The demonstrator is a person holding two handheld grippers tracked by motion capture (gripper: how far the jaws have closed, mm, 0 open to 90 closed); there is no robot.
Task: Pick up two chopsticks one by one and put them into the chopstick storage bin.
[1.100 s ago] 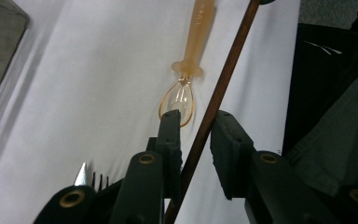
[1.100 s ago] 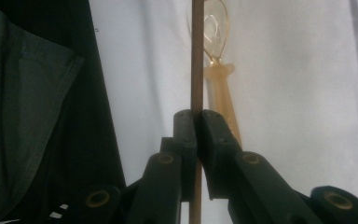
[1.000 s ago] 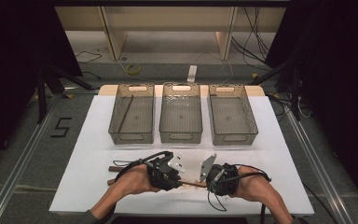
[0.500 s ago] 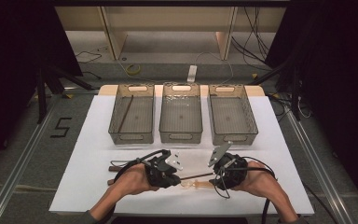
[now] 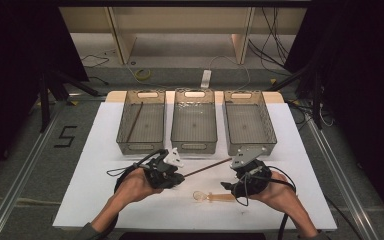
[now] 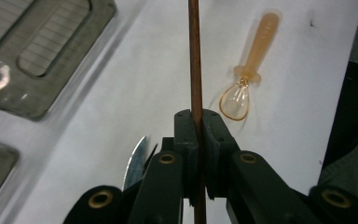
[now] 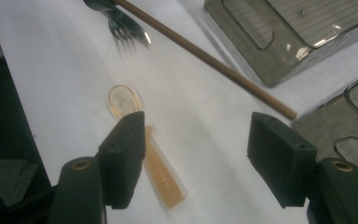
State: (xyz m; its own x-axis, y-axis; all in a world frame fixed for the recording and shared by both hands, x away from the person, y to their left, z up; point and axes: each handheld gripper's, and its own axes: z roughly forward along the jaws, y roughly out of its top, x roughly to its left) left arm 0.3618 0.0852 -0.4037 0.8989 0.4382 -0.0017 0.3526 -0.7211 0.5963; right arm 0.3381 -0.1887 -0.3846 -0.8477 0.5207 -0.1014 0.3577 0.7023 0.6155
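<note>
On the white-covered counter (image 5: 80,200), three rectangular, smoky translucent bins stand in a row; the left bin (image 5: 142,127) contains a thin brown stick (image 5: 134,121). In front of it, the left hand-held gripper (image 5: 172,175) clamps its black jaws tight on a slender, round brown wooden rod (image 5: 207,167), which runs up and rightward above the counter surface, its free end near the right hand-held gripper (image 5: 240,186). A metal fork (image 7: 126,25) lies beside the left gripper. Between the two grippers, an amber translucent plastic spoon (image 5: 214,197), with oval bowl and flat handle, lies flat. The right gripper's jaws, just opening, stand wide and grip nothing, above the spoon's handle.
</note>
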